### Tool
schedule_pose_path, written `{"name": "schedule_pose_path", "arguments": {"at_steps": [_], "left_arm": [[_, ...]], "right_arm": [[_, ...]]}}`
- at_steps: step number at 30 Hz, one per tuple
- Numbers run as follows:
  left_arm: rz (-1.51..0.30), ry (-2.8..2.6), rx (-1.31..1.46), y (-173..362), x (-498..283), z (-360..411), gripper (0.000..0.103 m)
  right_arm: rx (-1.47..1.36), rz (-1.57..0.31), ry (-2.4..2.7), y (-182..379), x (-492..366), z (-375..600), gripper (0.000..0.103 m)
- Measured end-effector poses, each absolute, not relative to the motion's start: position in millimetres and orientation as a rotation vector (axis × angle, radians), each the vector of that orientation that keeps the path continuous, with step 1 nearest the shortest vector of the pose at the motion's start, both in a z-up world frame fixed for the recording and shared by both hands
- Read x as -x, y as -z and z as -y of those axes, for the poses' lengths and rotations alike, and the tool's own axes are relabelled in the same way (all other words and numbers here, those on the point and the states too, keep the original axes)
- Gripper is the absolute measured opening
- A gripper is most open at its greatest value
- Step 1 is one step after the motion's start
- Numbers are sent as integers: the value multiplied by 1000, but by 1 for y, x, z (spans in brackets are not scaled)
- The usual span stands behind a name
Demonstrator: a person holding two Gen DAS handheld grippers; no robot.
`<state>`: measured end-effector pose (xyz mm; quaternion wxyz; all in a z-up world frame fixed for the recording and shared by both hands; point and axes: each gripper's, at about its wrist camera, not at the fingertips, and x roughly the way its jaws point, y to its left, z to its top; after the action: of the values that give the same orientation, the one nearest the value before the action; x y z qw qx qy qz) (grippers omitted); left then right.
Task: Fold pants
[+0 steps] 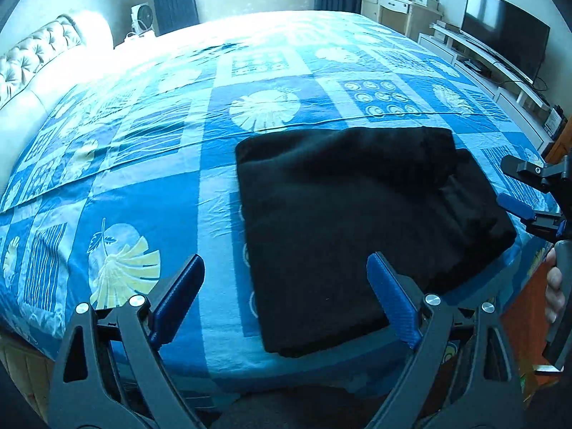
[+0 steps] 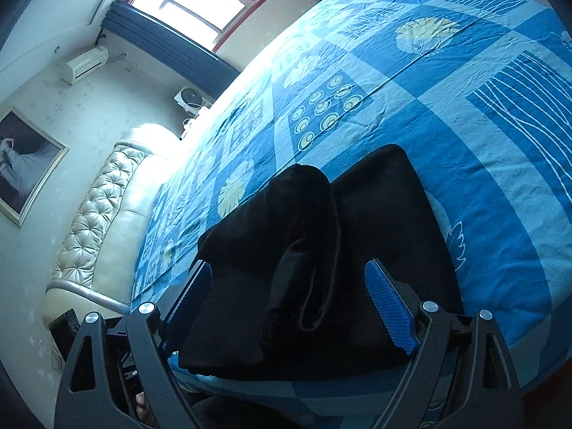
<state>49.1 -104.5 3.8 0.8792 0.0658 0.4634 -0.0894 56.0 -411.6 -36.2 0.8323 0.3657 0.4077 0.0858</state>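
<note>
The black pants (image 1: 357, 207) lie folded into a thick rectangle near the front edge of the bed. My left gripper (image 1: 286, 268) is open, its blue pads above the near left part of the pants, holding nothing. My right gripper (image 1: 514, 186) shows at the right edge of the left wrist view, beside the pants' right side. In the right wrist view the right gripper (image 2: 289, 275) is open, its jaws wide on either side of the folded pants (image 2: 321, 250), not closed on them.
The bed carries a blue patterned cover (image 1: 178, 143) (image 2: 464, 107). A tufted headboard (image 1: 32, 57) stands at the left. A TV (image 1: 504, 32) on a white stand and a dresser are at the far right. A fan (image 1: 141, 18) stands by the window.
</note>
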Motion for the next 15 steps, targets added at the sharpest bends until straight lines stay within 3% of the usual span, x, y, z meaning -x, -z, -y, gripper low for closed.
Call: {"name": "schedule_pose_path", "arguments": {"at_steps": [4, 11, 13, 14, 15], "left_arm": [[-989, 140, -76, 1, -47, 71, 92], [-990, 138, -37, 4, -43, 54, 92], [-1003, 141, -25, 8, -44, 53, 92], [-1011, 144, -20, 11, -45, 53, 92], [-1019, 146, -16, 13, -46, 54, 92]], "right_arm": [[-743, -970, -132, 58, -85, 405, 87], [-694, -995, -225, 56, -87, 382, 86], [-684, -1026, -261, 60, -90, 373, 74], [-662, -1049, -253, 63, -93, 369, 55], [-650, -1069, -235, 65, -95, 367, 46]]}}
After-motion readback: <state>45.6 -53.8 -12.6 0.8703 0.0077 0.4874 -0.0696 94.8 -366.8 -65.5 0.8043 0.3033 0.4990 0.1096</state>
